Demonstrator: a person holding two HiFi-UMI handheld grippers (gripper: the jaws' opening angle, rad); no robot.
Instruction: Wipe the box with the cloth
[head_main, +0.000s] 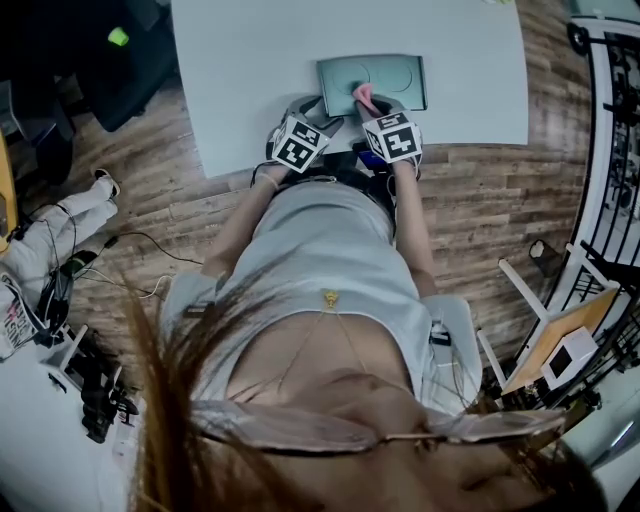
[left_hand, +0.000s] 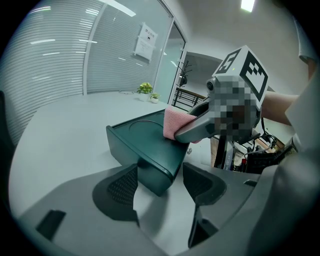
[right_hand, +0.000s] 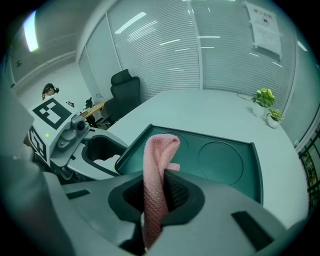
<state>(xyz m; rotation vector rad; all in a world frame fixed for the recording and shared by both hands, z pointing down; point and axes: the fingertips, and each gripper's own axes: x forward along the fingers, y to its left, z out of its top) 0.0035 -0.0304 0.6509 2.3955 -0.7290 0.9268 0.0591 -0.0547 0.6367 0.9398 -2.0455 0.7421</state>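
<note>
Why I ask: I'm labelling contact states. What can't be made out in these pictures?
- Box, near edge, head view: hidden behind the left gripper and right gripper.
- Cloth, tail end, right gripper view: runs out of sight inside the right gripper, which is shut on it.
- Wall notice, left gripper view: print too small.
- Right gripper's body, left gripper view: covered by a mosaic patch.

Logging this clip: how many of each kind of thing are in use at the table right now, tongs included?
box: 1
cloth: 1
tongs: 2 (left tongs, right tongs)
Total: 4
</note>
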